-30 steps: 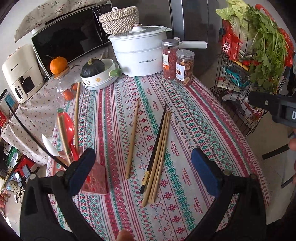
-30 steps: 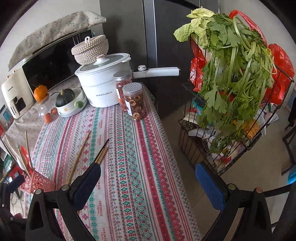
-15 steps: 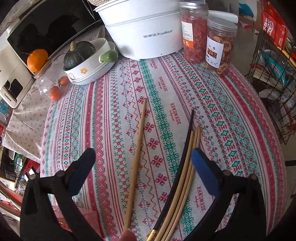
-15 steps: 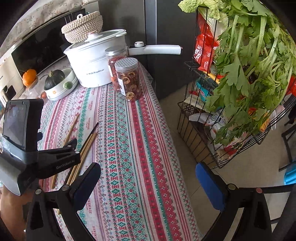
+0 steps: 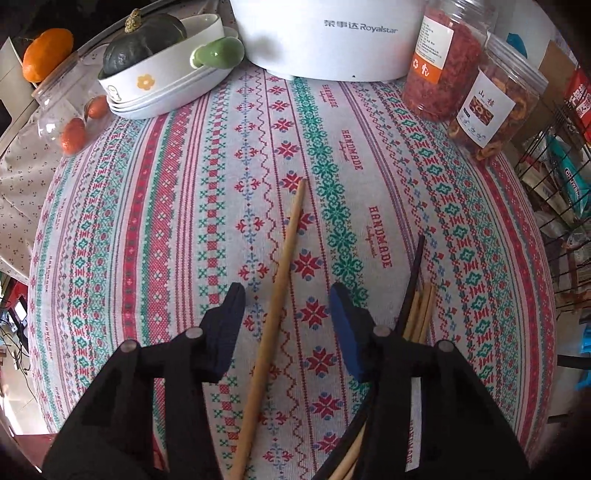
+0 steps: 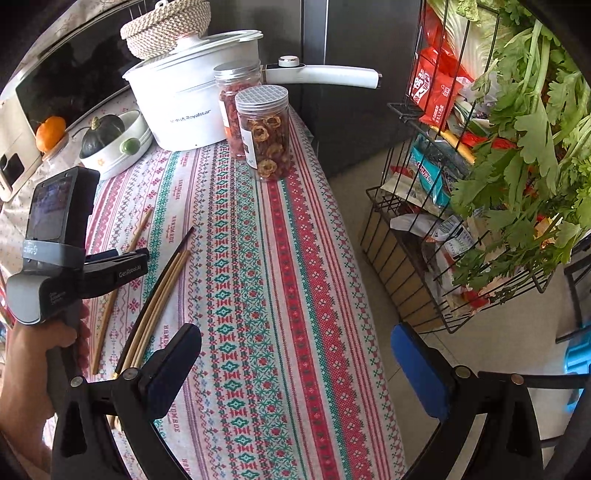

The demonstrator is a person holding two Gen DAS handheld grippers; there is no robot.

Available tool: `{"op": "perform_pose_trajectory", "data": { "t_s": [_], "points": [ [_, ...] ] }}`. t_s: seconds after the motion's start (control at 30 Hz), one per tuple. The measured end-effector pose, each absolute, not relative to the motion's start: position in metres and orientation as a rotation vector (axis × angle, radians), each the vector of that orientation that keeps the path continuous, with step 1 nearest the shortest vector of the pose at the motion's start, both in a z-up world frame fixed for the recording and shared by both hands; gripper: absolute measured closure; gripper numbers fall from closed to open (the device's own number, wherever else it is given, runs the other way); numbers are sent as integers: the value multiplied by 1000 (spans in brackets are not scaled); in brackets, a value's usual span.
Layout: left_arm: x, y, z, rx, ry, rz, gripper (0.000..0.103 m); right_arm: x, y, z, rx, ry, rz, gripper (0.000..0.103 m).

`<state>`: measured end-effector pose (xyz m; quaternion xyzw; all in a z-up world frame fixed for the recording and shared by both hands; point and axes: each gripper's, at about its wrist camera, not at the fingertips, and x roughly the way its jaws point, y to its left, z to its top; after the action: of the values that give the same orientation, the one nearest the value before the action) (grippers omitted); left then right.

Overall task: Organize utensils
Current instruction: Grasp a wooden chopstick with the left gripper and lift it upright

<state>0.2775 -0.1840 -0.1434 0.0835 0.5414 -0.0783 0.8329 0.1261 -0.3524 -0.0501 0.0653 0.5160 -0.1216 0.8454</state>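
A single wooden chopstick (image 5: 280, 273) lies on the patterned tablecloth (image 5: 155, 206). My left gripper (image 5: 286, 325) is low over it, open, with one finger on each side and a gap to each pad. A bundle of wooden chopsticks with one black one (image 5: 415, 295) lies just right of the right finger. In the right wrist view the single chopstick (image 6: 110, 299) and the bundle (image 6: 162, 291) show at the left beside the left gripper's body (image 6: 74, 266). My right gripper (image 6: 295, 369) is wide open and empty over the table's right edge.
A white Royalstar pot (image 5: 325, 33), two snack jars (image 5: 487, 96), a bowl stack with a dark squash (image 5: 162, 66) and a jar topped by an orange (image 5: 48, 51) stand at the back. A wire rack (image 6: 480, 184) with vegetables stands right of the table.
My left gripper has moved forward and down over the single chopstick and its fingers have narrowed around it. The right gripper has stayed wide open, shifting slightly.
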Motion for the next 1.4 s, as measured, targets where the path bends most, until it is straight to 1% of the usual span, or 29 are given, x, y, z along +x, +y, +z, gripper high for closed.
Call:
{"op": "perform_pose_trajectory", "data": {
  "t_s": [0.1, 0.13, 0.17, 0.23, 0.4, 0.73, 1.13, 1.4],
  "points": [
    [279, -182, -143, 147, 1166, -191, 68, 127, -350, -50, 131, 1089, -245, 0],
    [279, -182, -143, 151, 1169, -195, 81, 128, -349, -50, 131, 1089, -242, 0],
    [278, -183, -143, 157, 1175, -205, 92, 128, -349, -50, 133, 1090, -241, 0],
    [273, -188, -142, 183, 1174, -214, 94, 127, -348, -50, 137, 1095, -239, 0],
    [255, -194, -132, 204, 1134, -240, 95, 125, -347, -48, 135, 1091, -225, 0],
    [200, -197, -86, 206, 1013, -334, 95, 115, -355, -44, 192, 1083, -213, 0],
    [139, -165, -35, 200, 838, -442, 95, 97, -358, -34, 264, 1061, -174, 0],
    [105, -129, -7, 136, 759, -483, 96, 101, -356, -36, 280, 1065, -147, 0]
  ]
}}
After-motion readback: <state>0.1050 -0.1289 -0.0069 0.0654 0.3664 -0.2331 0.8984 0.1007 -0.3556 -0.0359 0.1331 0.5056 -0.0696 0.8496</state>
